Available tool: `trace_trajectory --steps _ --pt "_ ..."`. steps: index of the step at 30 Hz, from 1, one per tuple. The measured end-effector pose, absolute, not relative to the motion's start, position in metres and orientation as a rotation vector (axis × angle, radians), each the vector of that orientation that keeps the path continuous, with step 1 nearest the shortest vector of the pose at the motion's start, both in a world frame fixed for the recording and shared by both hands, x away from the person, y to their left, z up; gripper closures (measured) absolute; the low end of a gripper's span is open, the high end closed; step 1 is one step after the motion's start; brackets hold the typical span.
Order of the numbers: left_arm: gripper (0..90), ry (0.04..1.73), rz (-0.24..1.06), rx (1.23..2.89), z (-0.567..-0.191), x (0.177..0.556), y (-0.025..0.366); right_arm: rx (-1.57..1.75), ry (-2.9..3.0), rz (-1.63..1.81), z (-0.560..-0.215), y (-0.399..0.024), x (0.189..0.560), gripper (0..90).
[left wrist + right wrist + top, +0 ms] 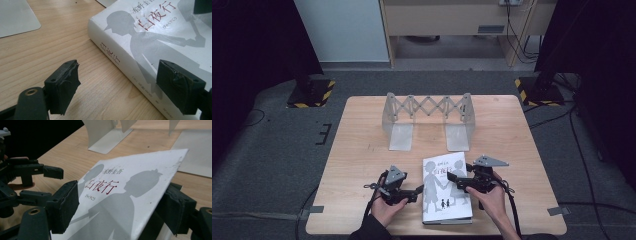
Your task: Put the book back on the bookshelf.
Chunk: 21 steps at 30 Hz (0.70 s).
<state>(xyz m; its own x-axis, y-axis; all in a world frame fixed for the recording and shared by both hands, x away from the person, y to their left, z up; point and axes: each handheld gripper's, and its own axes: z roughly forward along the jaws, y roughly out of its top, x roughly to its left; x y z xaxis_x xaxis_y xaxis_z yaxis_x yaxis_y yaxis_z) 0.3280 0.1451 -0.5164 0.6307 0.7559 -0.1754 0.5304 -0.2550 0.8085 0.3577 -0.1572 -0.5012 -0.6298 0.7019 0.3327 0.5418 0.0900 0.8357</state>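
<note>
From above, I see the book (446, 189) lying flat near the desk's (362, 150) front edge, between my left hand-held gripper (416, 193) and right hand-held gripper (456, 184). In the left gripper view, the jaws gape across the spine, gripping nothing. In the right gripper view, the jaws straddle the lifted cover (130, 195); grip unclear.

The white book (446, 188) bears grey silhouettes and red lettering; the table (362, 150) is pale wood-grained, the bookend rack (428, 120) grey.
</note>
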Motion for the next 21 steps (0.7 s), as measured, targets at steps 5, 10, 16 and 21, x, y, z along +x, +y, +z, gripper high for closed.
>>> trace_trajectory --steps 5,10,16,21 --pt "17.6 1.019 0.311 1.929 -0.516 0.328 0.145 1.279 2.241 1.569 -0.505 -0.152 0.357 22.2" --pt "17.7 1.021 0.315 1.922 -0.516 0.328 0.146 1.311 2.279 1.599 -0.510 -0.149 0.358 26.3" --pt "17.7 1.021 0.313 1.924 -0.517 0.329 0.146 1.332 2.294 1.618 -0.514 -0.144 0.359 28.1" --pt "17.7 1.028 0.319 1.911 -0.516 0.330 0.147 1.333 2.289 1.621 -0.516 -0.146 0.359 31.3"
